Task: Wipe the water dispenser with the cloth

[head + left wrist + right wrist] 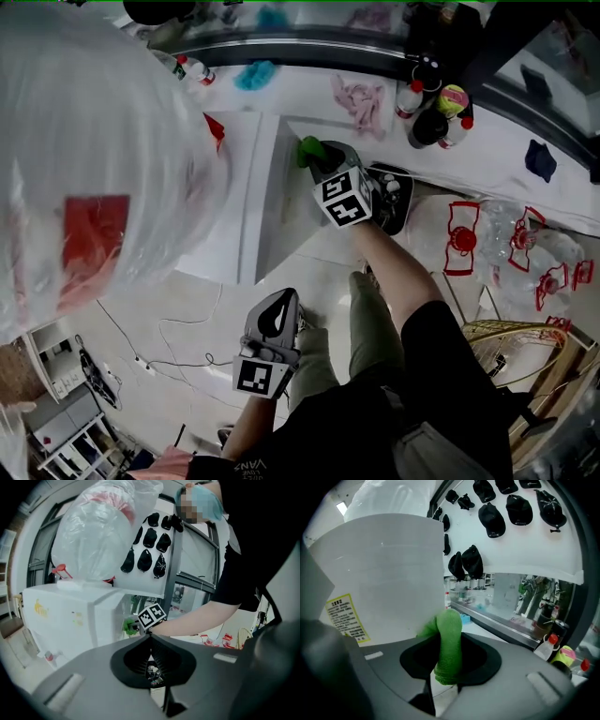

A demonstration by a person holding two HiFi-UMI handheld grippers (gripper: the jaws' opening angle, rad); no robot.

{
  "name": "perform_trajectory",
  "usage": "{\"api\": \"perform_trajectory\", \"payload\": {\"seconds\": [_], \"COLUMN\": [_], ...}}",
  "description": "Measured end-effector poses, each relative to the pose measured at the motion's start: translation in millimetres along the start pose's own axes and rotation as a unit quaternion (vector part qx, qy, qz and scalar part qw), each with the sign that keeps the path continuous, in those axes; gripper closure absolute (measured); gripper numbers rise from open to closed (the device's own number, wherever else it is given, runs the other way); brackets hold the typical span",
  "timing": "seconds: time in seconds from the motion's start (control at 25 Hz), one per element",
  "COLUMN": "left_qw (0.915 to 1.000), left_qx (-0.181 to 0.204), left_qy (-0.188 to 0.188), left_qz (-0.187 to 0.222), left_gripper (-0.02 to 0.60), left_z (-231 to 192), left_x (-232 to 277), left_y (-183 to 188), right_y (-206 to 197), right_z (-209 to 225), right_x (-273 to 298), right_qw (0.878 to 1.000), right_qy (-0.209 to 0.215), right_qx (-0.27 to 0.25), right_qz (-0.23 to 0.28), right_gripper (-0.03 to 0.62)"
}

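Note:
The white water dispenser (pixel 234 178) stands at the left, with a big clear water bottle (pixel 84 141) on top. My right gripper (pixel 321 157) is shut on a green cloth (pixel 309 150) and holds it against the dispenser's side panel. In the right gripper view the cloth (pixel 449 644) hangs folded between the jaws, right at the white panel (pixel 384 569). My left gripper (pixel 279 302) is held low in front of my legs, away from the dispenser. Its jaws are shut on nothing. In the left gripper view the dispenser (pixel 70 620) and the cloth (pixel 128 626) lie ahead.
A white counter behind holds bottles (pixel 431 112), a pink rag (pixel 361 98) and a blue rag (pixel 255 75). Empty water jugs with red handles (pixel 506 244) lie at the right. A cable (pixel 178 347) runs over the floor. Black caps (pixel 506 508) hang on a board.

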State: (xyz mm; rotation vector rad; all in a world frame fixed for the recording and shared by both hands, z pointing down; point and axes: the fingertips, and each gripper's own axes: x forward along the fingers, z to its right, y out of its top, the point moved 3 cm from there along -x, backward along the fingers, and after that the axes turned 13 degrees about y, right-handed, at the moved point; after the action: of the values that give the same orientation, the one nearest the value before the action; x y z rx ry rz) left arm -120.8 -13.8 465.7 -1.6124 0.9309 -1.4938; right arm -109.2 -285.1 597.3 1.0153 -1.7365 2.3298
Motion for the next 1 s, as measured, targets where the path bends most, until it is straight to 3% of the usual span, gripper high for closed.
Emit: {"api": "perform_trajectory", "payload": {"seconds": [0.2, 0.36, 0.72, 1.0], "left_qw": [0.9999, 0.9990, 0.9914, 0.9863], "left_qx": [0.002, 0.014, 0.064, 0.097], "left_qy": [-0.015, -0.042, -0.114, -0.133], "left_qz": [0.001, -0.001, -0.004, -0.005], "left_gripper": [0.580, 0.580, 0.580, 0.580], "left_z": [2.7, 2.9, 1.9, -4.0], "left_x": [3.0, -0.2, -15.1, -26.0], "left_y": [3.9, 4.4, -5.9, -22.8], "right_y": [4.2, -14.8, -96.7, -138.4], "right_z": [9.4, -10.9, -109.5, -188.0], "right_x": [-9.4, -34.4, -85.8, -69.2], "right_qw": [1.000, 0.999, 0.996, 0.996], "right_qy": [-0.022, -0.029, -0.036, -0.003], "right_qx": [0.012, 0.025, 0.077, 0.094], "right_qz": [0.015, 0.018, 0.003, -0.008], "right_gripper": [0.479, 0.479, 0.479, 0.479]}}
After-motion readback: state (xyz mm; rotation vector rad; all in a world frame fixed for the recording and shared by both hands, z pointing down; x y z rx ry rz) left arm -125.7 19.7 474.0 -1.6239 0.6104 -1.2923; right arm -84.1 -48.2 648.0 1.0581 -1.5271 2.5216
